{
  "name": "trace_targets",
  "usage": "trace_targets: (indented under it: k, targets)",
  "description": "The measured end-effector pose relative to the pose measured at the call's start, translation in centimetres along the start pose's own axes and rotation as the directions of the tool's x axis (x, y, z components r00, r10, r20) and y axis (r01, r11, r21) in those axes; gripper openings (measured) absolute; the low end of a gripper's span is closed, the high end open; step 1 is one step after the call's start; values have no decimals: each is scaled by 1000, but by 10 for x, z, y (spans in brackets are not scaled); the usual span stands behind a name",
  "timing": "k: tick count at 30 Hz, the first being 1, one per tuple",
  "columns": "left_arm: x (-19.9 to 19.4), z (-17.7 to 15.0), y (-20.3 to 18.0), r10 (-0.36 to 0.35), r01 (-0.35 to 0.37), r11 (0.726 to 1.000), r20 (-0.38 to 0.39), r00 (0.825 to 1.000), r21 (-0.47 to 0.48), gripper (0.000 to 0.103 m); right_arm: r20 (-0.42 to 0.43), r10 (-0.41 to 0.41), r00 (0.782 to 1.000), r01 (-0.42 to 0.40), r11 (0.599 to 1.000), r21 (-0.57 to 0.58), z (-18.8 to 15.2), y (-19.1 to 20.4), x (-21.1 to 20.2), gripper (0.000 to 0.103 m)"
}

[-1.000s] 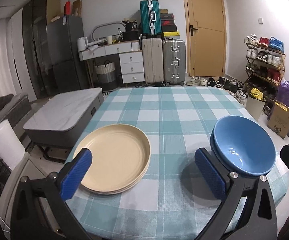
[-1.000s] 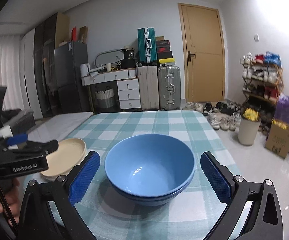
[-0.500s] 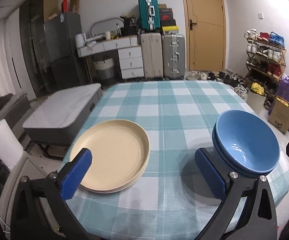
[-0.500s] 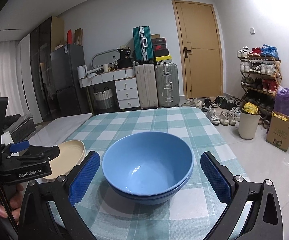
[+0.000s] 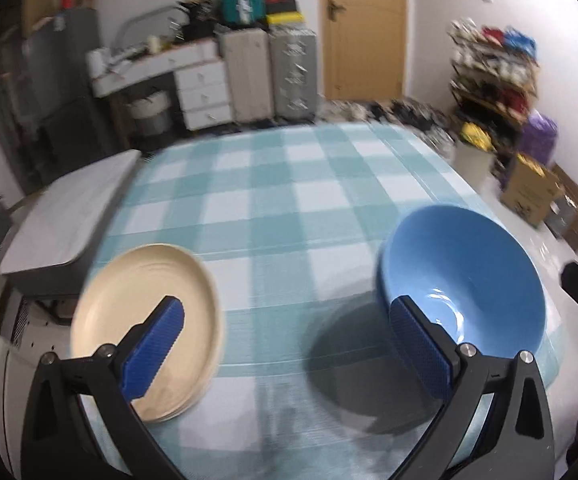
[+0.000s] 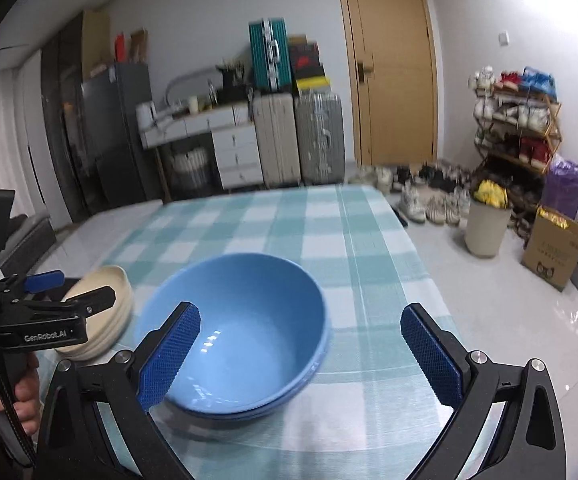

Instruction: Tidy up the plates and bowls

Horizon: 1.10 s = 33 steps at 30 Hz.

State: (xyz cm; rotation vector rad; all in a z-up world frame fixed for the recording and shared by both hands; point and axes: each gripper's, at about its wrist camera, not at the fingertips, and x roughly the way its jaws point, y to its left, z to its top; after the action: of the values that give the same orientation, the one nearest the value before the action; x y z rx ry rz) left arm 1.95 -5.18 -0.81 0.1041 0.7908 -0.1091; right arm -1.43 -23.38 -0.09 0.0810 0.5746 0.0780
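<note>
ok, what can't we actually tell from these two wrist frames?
- Plate count in the cream stack: left wrist view is motion-blurred and the left gripper finger covers its near edge.
- Bowl count in the blue stack: right wrist view shows rims only partly, behind a right gripper finger.
- Table near edge: cut off by both frames.

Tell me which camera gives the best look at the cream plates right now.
The left wrist view: the cream plates lie nearly whole and face-up, with only the left gripper finger covering part. In the right wrist view the cream plates sit at the left edge, low-angled and partly hidden behind the left gripper.
</note>
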Motion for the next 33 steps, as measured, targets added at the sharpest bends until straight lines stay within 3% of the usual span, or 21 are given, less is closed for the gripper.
trace_targets:
  k: [4, 5, 8, 11, 14, 15, 16, 18, 19, 20, 21, 23, 26, 28, 30, 33]
  targets:
    - [18, 11, -15, -48, 51, 998, -58, 997, 49, 103, -136, 36, 990, -32, 999, 26, 12, -16, 34, 102]
    - [26, 15, -18, -78, 84, 995, -111, 991, 54, 103, -162, 53, 985, -48, 998, 37, 12, -19, 40, 102]
    - [45, 20, -23, -119, 134, 989, -209, 971, 58, 103, -296, 148, 944, -108, 984, 145, 12, -35, 72, 99]
    - [60, 22, -27, -151, 175, 983, -289, 945, 56, 102, -378, 220, 899, -145, 965, 217, 6, -43, 96, 77]
    - [71, 25, -32, -168, 203, 977, -344, 924, 67, 101, -442, 242, 864, -140, 958, 251, 0, -45, 114, 68]
    - [75, 25, -32, -189, 224, 973, -367, 911, 55, 99, -463, 255, 849, -141, 953, 268, -3, -46, 119, 57]
    - [77, 26, -30, -210, 236, 971, -375, 903, 25, 92, -482, 274, 832, -148, 947, 284, -6, -47, 124, 53]
    - [82, 25, -29, -210, 238, 971, -394, 895, 23, 89, -512, 298, 806, -157, 941, 300, -10, -45, 131, 49]
    - [85, 24, -31, -216, 252, 967, -411, 886, 35, 81, -517, 313, 797, -166, 936, 311, -12, -44, 133, 46]
    - [89, 22, -32, -221, 265, 964, -438, 871, 40, 66, -525, 322, 787, -174, 934, 312, -14, -42, 135, 39]
    - [92, 21, -32, -233, 277, 960, -455, 859, 30, 62, -539, 326, 777, -177, 934, 310, -16, -40, 137, 33]
    - [94, 20, -32, -279, 316, 949, -483, 830, -6, 48, -550, 328, 768, -178, 934, 308, -19, -37, 139, 29]
    - [96, 20, -38, -324, 365, 931, -524, 788, -26, 25, -549, 301, 779, -161, 944, 289, -18, -34, 138, 26]
    - [98, 18, -40, -333, 375, 926, -550, 766, -38, 20, -553, 271, 788, -148, 955, 256, -16, -30, 137, 23]
    - [101, 16, -43, -348, 393, 918, -591, 727, -57, 14, -555, 253, 793, -140, 961, 239, -14, -27, 136, 22]
    - [100, 18, -44, -332, 386, 921, -616, 714, -49, 14, -569, 244, 786, -134, 964, 228, -13, -24, 135, 21]
